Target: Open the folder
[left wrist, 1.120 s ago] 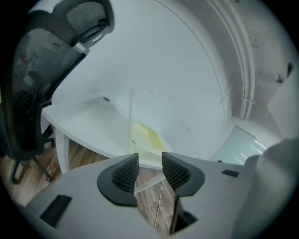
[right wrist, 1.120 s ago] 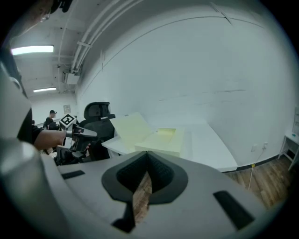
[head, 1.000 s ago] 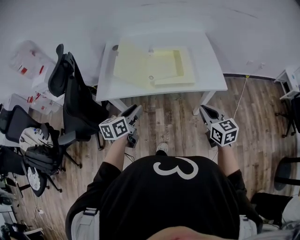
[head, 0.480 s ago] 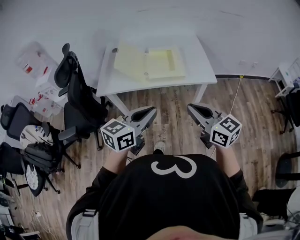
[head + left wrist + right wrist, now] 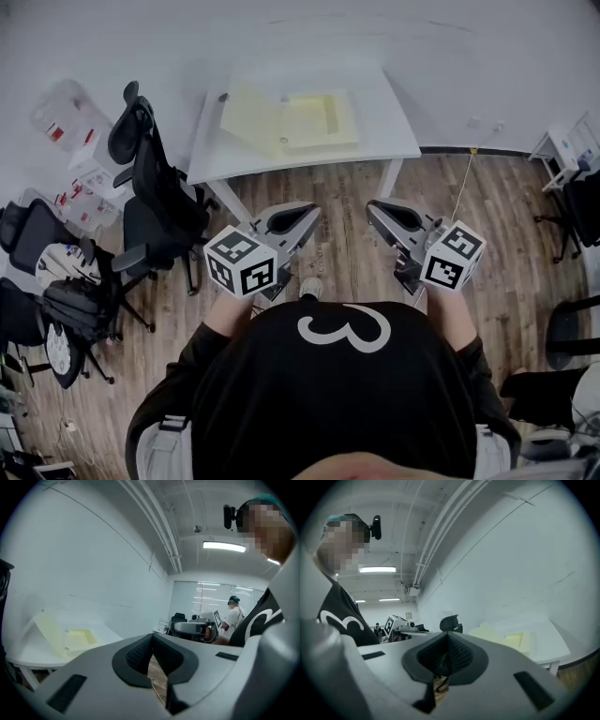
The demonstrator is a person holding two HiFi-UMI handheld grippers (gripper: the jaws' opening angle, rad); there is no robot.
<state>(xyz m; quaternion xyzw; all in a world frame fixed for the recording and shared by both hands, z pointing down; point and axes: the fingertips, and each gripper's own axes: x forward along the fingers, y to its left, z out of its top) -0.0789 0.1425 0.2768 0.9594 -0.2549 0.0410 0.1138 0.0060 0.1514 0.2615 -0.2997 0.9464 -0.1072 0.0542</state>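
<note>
The left gripper (image 5: 309, 216) is clenched on nothing: its jaws have just been closing, and in the left gripper view (image 5: 151, 638) the ribbed pads meet at the tip with only floor showing through the slit below them. The right gripper (image 5: 375, 208) is likewise clenched and empty, its pads together in the right gripper view (image 5: 447, 638). Both are held in front of the person's black shirt (image 5: 342, 375), side by side and pointing toward the table (image 5: 394, 127), well apart from it.

The pale yellow folder (image 5: 291, 120) lies on that white table, spread open, with a flat cover to the left of a shallow tray-like half. Whether anything lies in the tray cannot be made out. Neither gripper touches the folder.

Left of the table, clear plastic bins (image 5: 61, 117) sit by the wall with red and white bits inside, too small to name. Black office chairs (image 5: 150, 192) crowd that side on the wood-plank floor (image 5: 347, 192). A white wall runs behind the table, and a white shelf unit (image 5: 562, 150) stands at the far right
</note>
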